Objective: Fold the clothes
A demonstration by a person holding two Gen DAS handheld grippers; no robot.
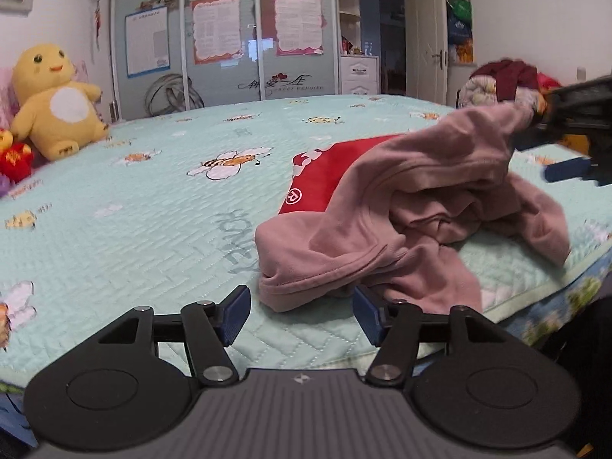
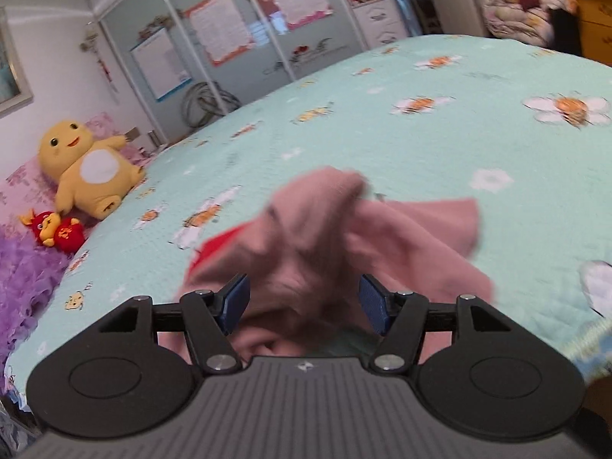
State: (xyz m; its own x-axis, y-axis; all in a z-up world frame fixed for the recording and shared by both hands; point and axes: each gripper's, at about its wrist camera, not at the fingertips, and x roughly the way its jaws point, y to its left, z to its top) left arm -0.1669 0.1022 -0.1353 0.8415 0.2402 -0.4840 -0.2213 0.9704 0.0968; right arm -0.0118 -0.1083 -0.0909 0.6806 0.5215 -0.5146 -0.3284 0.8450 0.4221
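Right tool (image 2: 304,308) blurred — pink garment (image 2: 344,229) smeared.

A dusty-pink garment (image 1: 401,225) lies crumpled on the mint-green bedspread (image 1: 145,206), near the bed's front edge. It is a soft knit with stitched hems, bunched into loose folds rather than spread flat. One rolled, hemmed edge lies nearest the left wrist camera, and one part of the cloth is drawn up and away to the right, off the bed surface. A bright red garment (image 1: 321,179) with white printing lies flat beneath it, its far-left part showing from under the pink cloth. In the right wrist view the pink garment (image 2: 325,244) is blurred, and only a sliver of the red garment (image 2: 218,244) shows at its left.
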